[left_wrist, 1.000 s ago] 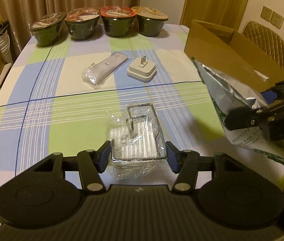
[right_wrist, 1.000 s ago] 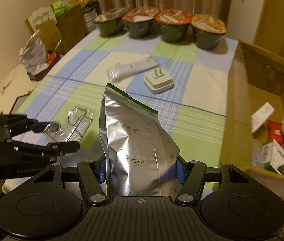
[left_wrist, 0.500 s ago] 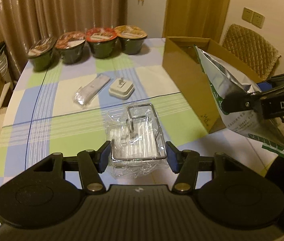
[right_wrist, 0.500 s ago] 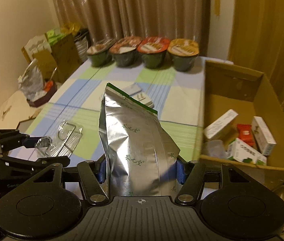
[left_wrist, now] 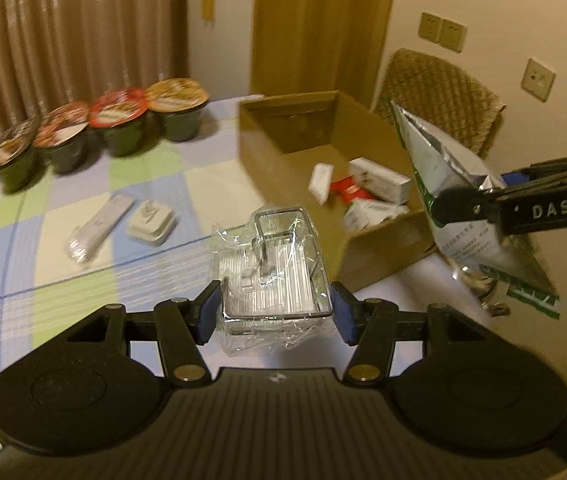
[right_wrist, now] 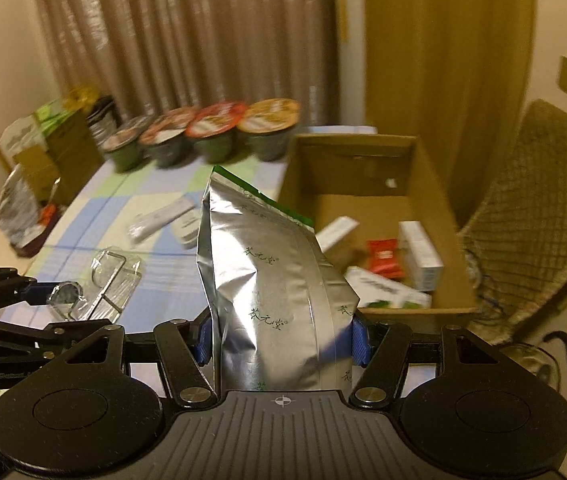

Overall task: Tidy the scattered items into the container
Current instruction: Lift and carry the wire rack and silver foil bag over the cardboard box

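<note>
My left gripper [left_wrist: 275,312] pinched a plastic-wrapped wire rack [left_wrist: 273,268] and my right gripper [right_wrist: 281,338] squeezed a foil bag [right_wrist: 271,276], both up over the checked tablecloth [left_wrist: 63,248] beside the cardboard box [right_wrist: 435,208], curtains [right_wrist: 187,36] behind.

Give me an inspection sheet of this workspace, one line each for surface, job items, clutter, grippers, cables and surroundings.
Surface: table under a checked cloth.
Job's things: open cardboard box holding small cartons; silver foil pouch; wire rack in clear wrap; wrapped flat pack and white plug adapter lie on the cloth.
Clutter: four lidded cups in a row at the far edge.
Grippers: left hand-held gripper shut on the rack; right hand-held gripper shut on the pouch.
Cables: nothing seen.
Surroundings: curtains, quilted chair, wall sockets, bags and boxes beside the table.
</note>
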{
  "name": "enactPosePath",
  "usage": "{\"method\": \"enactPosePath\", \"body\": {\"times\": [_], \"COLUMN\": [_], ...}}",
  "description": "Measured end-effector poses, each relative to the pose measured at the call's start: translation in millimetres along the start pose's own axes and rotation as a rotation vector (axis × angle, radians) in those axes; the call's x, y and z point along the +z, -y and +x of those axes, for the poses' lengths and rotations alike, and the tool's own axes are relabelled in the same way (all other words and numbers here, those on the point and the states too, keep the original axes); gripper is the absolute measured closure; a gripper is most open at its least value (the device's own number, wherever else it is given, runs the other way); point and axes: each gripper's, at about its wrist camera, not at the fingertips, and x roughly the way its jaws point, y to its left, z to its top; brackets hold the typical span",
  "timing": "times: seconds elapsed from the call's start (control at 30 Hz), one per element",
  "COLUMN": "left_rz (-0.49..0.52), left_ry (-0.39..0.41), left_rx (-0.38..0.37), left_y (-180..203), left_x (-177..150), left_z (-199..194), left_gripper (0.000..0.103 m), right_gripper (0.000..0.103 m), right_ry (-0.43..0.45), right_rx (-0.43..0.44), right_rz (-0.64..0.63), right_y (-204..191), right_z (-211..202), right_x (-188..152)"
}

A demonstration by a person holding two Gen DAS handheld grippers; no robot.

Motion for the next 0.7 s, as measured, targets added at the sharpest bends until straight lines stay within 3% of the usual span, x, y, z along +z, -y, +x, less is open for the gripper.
{"method": "enactPosePath", "body": {"times": [0.33, 0.7], "left_rz": [-0.011, -0.035], "left_ry": [0.027, 0.014], "left_rx": [-0.063, -0.085], "left_y": [38.8, 52.8], "left_x": [50.4, 76.8], "left_z": [46.3, 95.7], "left_gripper": [0.051, 0.051], "right_gripper": [0.039, 0.039], "right_ry": [0.023, 0.01], "right_rx": [-0.061, -0.086], "right_rz": [0.046, 0.058], "right_y": [56.2, 90.9], "right_z": [1.6, 21.7], "right_x": [14.7, 30.5]}}
